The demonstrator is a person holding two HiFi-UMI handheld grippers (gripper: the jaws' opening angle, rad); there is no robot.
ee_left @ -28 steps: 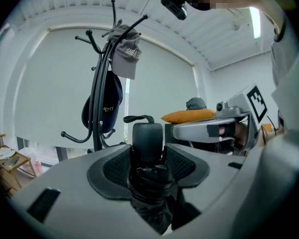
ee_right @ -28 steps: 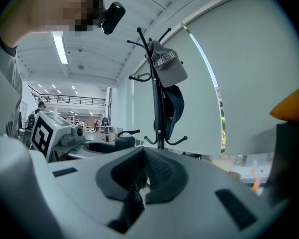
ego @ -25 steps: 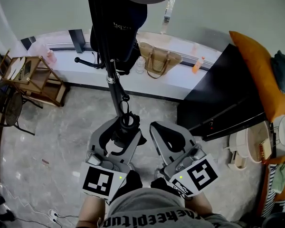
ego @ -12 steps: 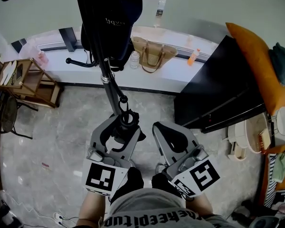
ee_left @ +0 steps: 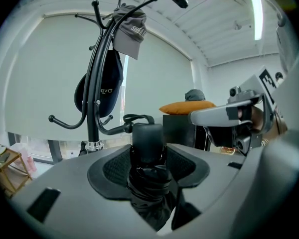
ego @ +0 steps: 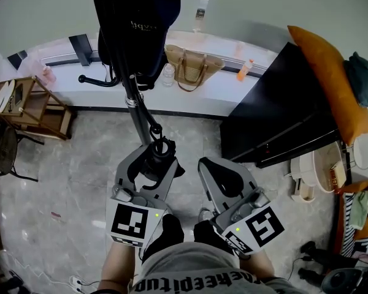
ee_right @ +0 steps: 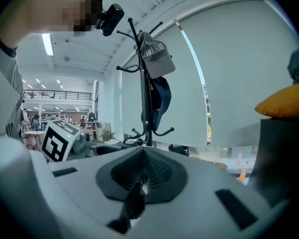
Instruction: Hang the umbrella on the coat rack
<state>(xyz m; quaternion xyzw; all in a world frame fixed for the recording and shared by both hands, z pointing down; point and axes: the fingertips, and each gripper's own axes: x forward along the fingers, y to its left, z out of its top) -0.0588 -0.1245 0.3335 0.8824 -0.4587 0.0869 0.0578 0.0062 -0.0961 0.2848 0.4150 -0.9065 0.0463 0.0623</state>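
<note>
Coat rack point(ego: 131, 101) close ahead; lower hook point(ee_left: 67, 126) apparently bare; cap point(ee_left: 130, 26) above.

Bright, even daylight; gripper views curve strongly at edges.

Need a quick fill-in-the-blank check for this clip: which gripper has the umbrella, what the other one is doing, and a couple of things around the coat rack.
1. The folded black umbrella is clamped in the ____ gripper.
2. The right gripper has its jaws pressed ____.
3. The grey cap hangs at the ____ of the coat rack.
4. The cushion on the black cabinet is ____.

Missing words: left; together; top; orange.
</note>
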